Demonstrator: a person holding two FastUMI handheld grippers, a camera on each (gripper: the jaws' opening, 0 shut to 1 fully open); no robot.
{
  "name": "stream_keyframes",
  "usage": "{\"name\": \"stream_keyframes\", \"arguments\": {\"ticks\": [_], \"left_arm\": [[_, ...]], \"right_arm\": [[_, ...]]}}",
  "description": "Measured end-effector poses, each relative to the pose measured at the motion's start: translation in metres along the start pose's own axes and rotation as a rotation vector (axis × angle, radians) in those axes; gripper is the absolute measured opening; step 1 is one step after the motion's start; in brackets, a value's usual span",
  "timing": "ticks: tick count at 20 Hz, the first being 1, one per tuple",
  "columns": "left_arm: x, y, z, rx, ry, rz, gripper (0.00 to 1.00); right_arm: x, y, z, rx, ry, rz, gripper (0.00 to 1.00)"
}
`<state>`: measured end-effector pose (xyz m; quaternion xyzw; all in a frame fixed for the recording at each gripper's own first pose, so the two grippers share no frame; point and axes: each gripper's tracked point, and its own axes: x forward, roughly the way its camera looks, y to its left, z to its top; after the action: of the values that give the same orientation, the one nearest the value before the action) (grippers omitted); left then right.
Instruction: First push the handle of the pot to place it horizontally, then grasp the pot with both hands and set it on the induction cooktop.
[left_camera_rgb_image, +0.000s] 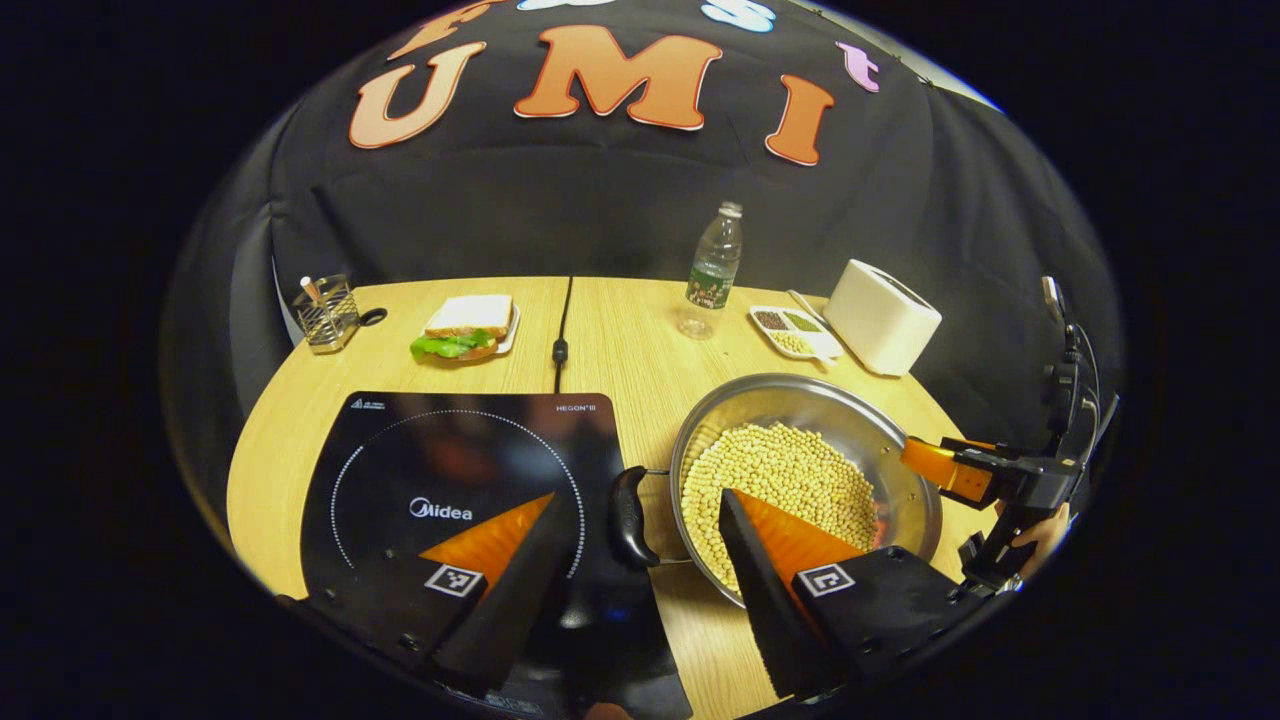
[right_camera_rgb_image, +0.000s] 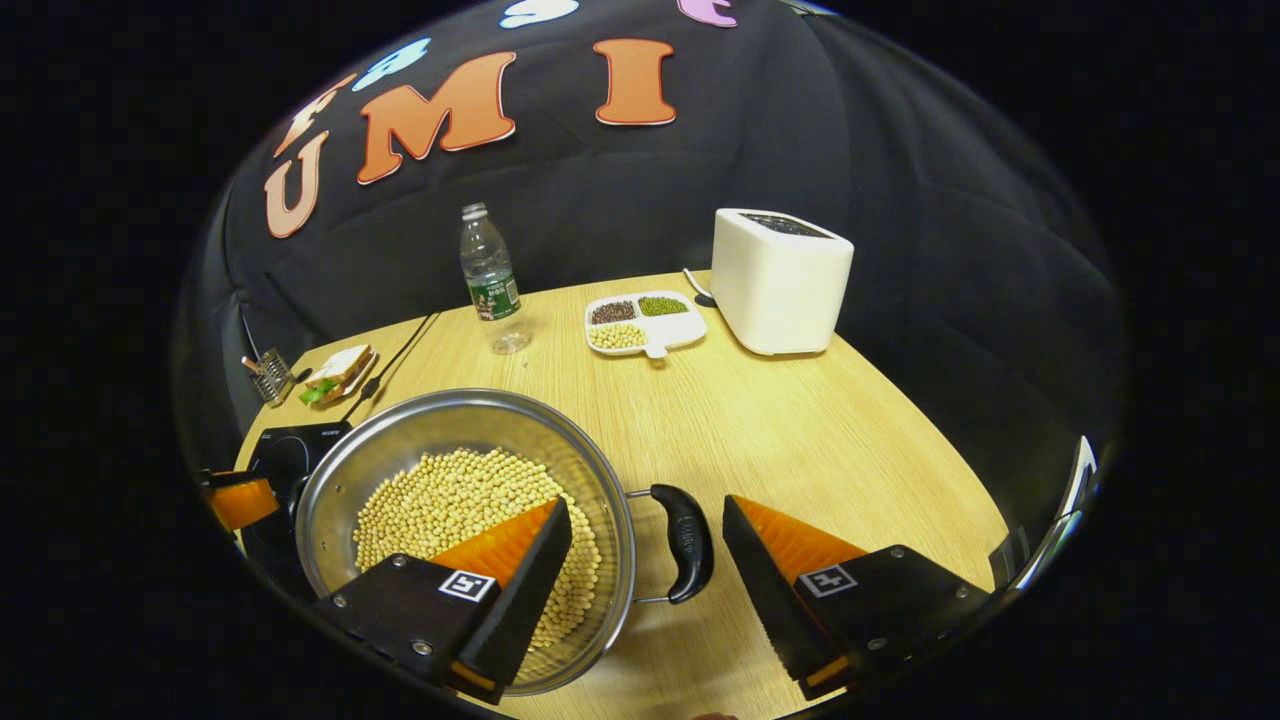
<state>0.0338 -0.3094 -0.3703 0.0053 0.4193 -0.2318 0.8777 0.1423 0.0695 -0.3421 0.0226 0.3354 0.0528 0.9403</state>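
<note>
A steel pot (left_camera_rgb_image: 800, 385) full of soybeans (left_camera_rgb_image: 780, 475) stands on the wooden table, just right of the black induction cooktop (left_camera_rgb_image: 450, 450). Its left black side handle (left_camera_rgb_image: 630, 515) lies between the spread fingers of my left gripper (left_camera_rgb_image: 640, 495), which is open and not pressing on it. In the right gripper view, the pot (right_camera_rgb_image: 450, 400) has its other black handle (right_camera_rgb_image: 685, 540) between the fingers of my right gripper (right_camera_rgb_image: 647, 500), also open. The right gripper (left_camera_rgb_image: 985, 475) shows beyond the pot's far rim, and the left gripper (right_camera_rgb_image: 240, 500) shows at the pot's left.
At the back of the table stand a water bottle (left_camera_rgb_image: 713, 270), a white toaster (left_camera_rgb_image: 880, 315), a divided dish of grains (left_camera_rgb_image: 795, 330), a sandwich on a plate (left_camera_rgb_image: 465, 328) and a wire holder (left_camera_rgb_image: 327, 312). A black cable (left_camera_rgb_image: 562, 330) runs back from the cooktop.
</note>
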Motion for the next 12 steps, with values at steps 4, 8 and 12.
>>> {"name": "stream_keyframes", "arguments": {"ticks": [4, 8, 12], "left_arm": [[0.023, -0.003, -0.014, -0.012, 0.084, -0.003, 0.99], [0.037, -0.008, -0.021, -0.019, 0.123, -0.006, 0.99], [0.047, -0.007, -0.017, 0.049, 0.116, 0.005, 0.96]], "right_arm": [[0.009, -0.004, -0.009, 0.003, 0.032, -0.008, 0.95], [0.020, -0.009, -0.023, 0.010, 0.086, -0.019, 0.95], [0.026, 0.001, -0.038, 0.070, 0.152, 0.046, 0.87]]}}
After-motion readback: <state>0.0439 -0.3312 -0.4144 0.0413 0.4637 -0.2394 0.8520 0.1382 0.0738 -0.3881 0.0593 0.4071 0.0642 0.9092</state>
